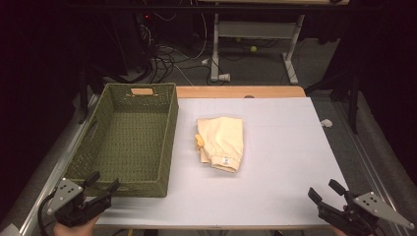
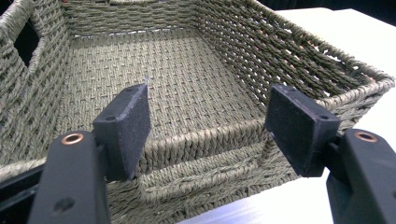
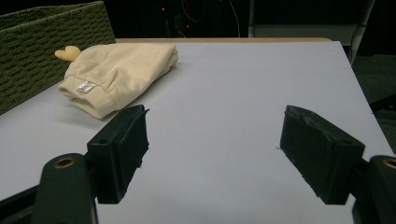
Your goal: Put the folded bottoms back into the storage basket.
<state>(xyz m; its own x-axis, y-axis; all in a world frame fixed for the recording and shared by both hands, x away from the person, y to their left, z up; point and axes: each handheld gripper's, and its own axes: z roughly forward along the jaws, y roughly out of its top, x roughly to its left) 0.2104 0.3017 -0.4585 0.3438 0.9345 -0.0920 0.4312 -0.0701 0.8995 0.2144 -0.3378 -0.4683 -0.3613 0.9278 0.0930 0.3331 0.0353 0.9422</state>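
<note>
A folded pale yellow garment [image 1: 222, 142] lies on the white table [image 1: 285, 162], just right of a green woven basket [image 1: 123, 140] whose inside holds nothing. In the right gripper view the garment [image 3: 116, 74] lies ahead to the left, a small label on its hem, beside the basket [image 3: 42, 51]. My left gripper [image 1: 102, 184] hovers open at the basket's near wall [image 2: 196, 149], nothing between its pads. At the table's near right corner my right gripper [image 1: 324, 191] stands open over bare table, well short of the garment.
A wooden strip [image 1: 241, 92] edges the table's far side. Beyond it, on the floor, are a desk frame [image 1: 255, 44], tangled cables [image 1: 167, 54] and a small yellow ball [image 1: 253, 48]. The basket has cut-out handles [image 1: 141, 91] in its end walls.
</note>
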